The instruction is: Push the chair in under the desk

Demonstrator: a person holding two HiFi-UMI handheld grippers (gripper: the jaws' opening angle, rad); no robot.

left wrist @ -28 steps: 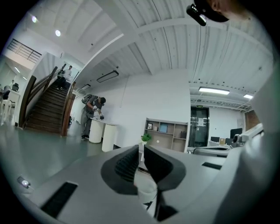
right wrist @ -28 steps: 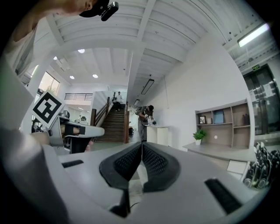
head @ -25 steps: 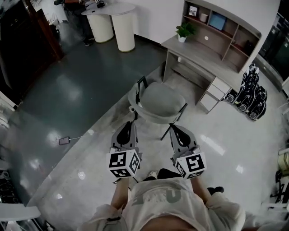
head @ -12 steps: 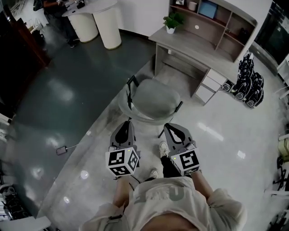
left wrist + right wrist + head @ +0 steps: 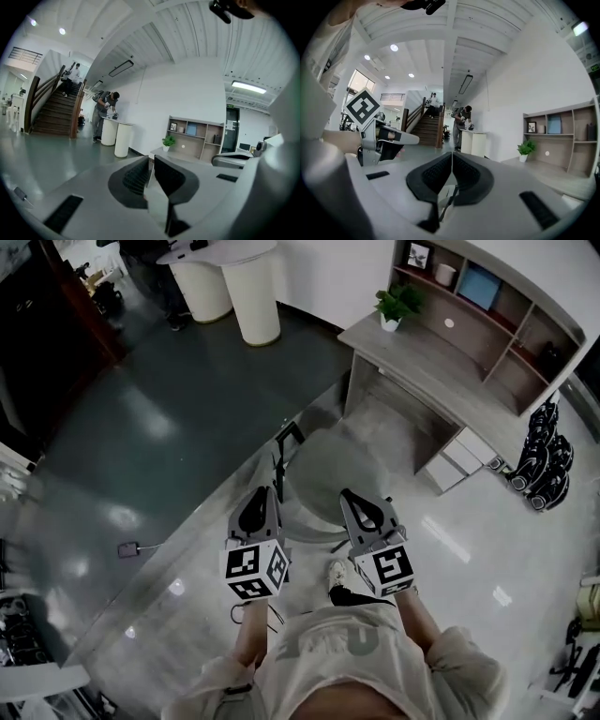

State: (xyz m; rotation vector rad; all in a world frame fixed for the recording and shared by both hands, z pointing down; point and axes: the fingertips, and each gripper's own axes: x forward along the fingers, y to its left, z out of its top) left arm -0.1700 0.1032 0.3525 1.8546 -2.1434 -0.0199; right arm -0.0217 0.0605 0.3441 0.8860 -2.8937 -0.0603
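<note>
Head view: left claw (image 5: 263, 493) slightly spread, right claw (image 5: 347, 495) pressed together, both just behind the chair (image 5: 325, 463)

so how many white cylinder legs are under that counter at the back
2. One white cylinder leg stands left, the other beside it, nearer the desk. More may hide past the picture's edge.

The glossy floor (image 5: 141, 427) carries the grey chair (image 5: 333, 470) near the desk (image 5: 422, 362).
</note>
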